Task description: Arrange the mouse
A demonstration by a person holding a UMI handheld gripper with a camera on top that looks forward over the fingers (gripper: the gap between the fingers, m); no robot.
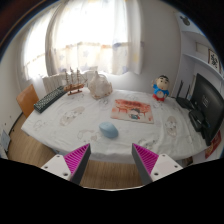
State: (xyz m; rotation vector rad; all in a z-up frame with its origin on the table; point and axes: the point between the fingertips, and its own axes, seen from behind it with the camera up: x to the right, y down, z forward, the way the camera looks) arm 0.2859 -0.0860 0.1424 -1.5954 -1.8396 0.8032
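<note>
1. Gripper view looks down the 2 fingers of the gripper [112,160] onto a table [60,135] covered in a pale patterned cloth.
2. Both pink pads [75,158] stand wide apart with nothing between them, so the gripper holds nothing.
3. The mouse [107,129] is a small, rounded, light blue shape, smooth on top, lying flat on the cloth by itself.
4. It sits ahead of the fingers, roughly in line with the gap between them, and clear of both tips.
5. Just beyond the mouse lies an orange-red mat [130,108] with a printed picture, apart from it.
6. Past the mat and off to the right of the mouse stands a blue and white cartoon figure [160,90].
7. Far beyond the mouse to the left, a model sailing ship [74,79] stands near a whitish bag [99,86].
8. Further left of the mouse, a dark keyboard [49,98] lies by the table's far edge.
9. Well to the right of the mouse, a black monitor [208,103] is upright.
</note>
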